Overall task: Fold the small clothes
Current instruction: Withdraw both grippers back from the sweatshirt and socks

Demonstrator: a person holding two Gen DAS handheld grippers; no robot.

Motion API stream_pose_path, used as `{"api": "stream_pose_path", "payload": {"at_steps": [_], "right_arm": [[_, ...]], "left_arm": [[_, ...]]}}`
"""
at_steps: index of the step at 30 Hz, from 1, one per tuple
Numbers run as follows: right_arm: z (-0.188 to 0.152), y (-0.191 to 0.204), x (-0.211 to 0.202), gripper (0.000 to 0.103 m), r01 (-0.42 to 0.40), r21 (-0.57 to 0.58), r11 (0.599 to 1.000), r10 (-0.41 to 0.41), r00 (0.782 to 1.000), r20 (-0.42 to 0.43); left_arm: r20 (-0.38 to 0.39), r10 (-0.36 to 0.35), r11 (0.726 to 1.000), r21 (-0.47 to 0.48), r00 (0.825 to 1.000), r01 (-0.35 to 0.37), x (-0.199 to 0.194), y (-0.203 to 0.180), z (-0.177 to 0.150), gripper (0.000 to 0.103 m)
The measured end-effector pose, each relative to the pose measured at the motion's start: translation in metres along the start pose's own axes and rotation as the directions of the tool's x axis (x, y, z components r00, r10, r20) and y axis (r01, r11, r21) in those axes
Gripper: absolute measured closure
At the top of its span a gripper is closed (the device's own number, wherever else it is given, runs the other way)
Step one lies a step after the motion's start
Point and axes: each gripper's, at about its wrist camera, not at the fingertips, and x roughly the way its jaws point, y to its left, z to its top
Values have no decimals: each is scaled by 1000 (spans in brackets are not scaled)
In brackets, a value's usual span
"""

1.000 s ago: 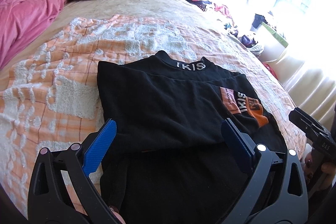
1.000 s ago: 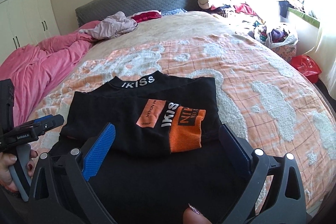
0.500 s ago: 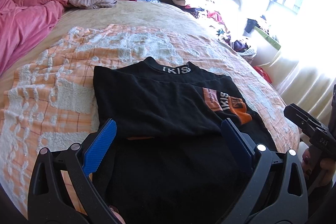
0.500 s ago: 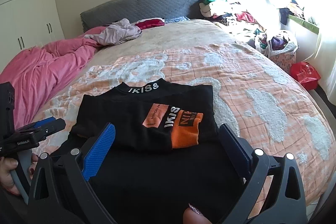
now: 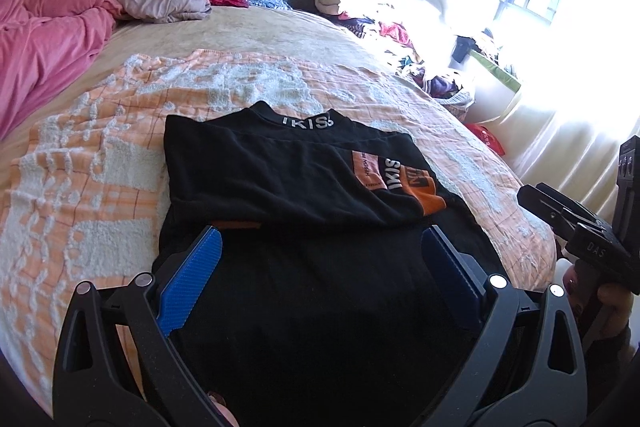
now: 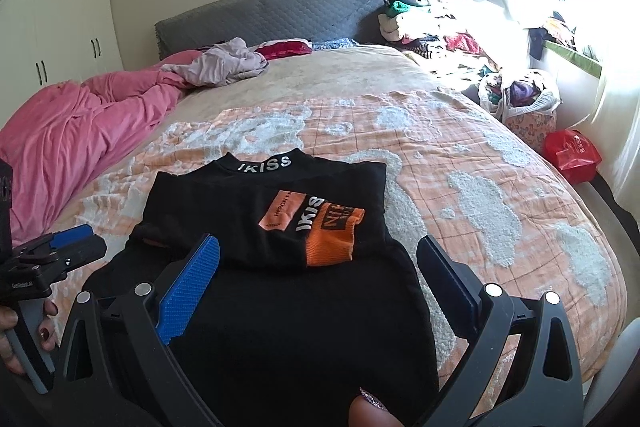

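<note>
Right wrist alone shows wardrobe (image 6: pixel 60 27); both show black shirt (image 5: pixel 288 179).

A bed (image 6: pixel 352 75) carries an orange blanket (image 6: pixel 460 155), black shirt (image 6: pixel 280 227) and pink duvet (image 6: pixel 68 131).

The left gripper (image 5: pixel 320 243) is held low at the near edge of the scene, its blue-padded fingers (image 5: pixel 192 279) spread wide apart with nothing between them. The right gripper (image 6: pixel 318 253) is posed the same way — fingers (image 6: pixel 190 287) wide and empty. In each wrist view the other gripper shows at the side, gripped by a hand (image 6: pixel 24 335) with dark-painted nails — the right hand (image 5: pixel 600 303) only partly visible.
</note>
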Motion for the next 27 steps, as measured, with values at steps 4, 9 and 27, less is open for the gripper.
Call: {"api": "stream_pose_path", "payload": {"at_steps": [4,9,27], "right_arm": [[-7,-6,-3,5,6,3,1000,-6,1000,-12],[-14,-11,-7,5,17,-7,1000,-18,1000,-21],[-59,-46,-16,5,63,4,998,-62,993,-102]], "left_arm": [[-10,13,1000,-18,1000,-13,-1,1,-9,10],[-21,24,999,-29,1000,-24,-3,2,-17,10],[-114,160,981,-93,981,-171,-20,40,-65,10]]}}
